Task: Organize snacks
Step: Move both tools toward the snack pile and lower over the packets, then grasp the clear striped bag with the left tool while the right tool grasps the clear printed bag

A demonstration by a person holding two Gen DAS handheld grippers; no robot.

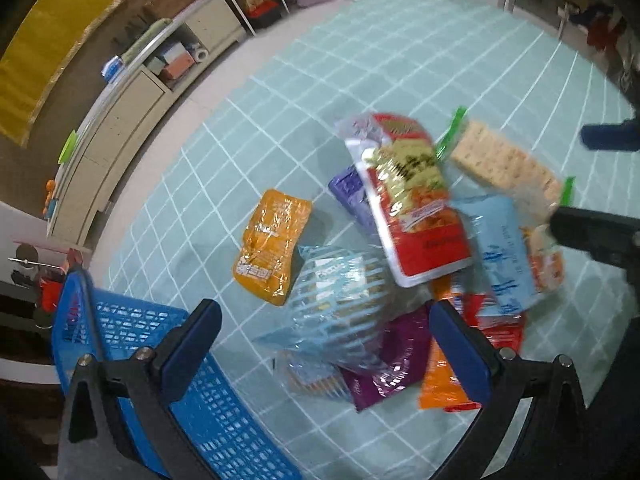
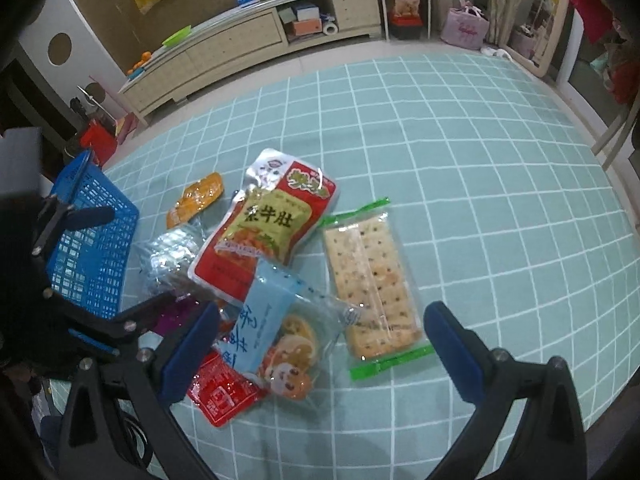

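Observation:
A pile of snack packets lies on the teal checked cloth (image 1: 400, 80). My left gripper (image 1: 324, 344) is open just above a clear blue-striped packet (image 1: 336, 300), with a purple packet (image 1: 396, 364) and an orange one (image 1: 272, 246) nearby. A blue basket (image 1: 192, 392) sits at its lower left. My right gripper (image 2: 320, 344) is open over a blue-labelled clear packet (image 2: 276, 320), beside the cracker pack (image 2: 372, 280) and a red-yellow pouch (image 2: 264, 224). The basket (image 2: 96, 240) and the left gripper (image 2: 88, 216) show at the left.
A small red packet (image 2: 224, 392) lies under my right gripper's left finger. A long cream cabinet (image 2: 240, 40) runs along the far wall beyond the cloth. The right gripper's fingers (image 1: 600, 236) show at the right edge of the left wrist view.

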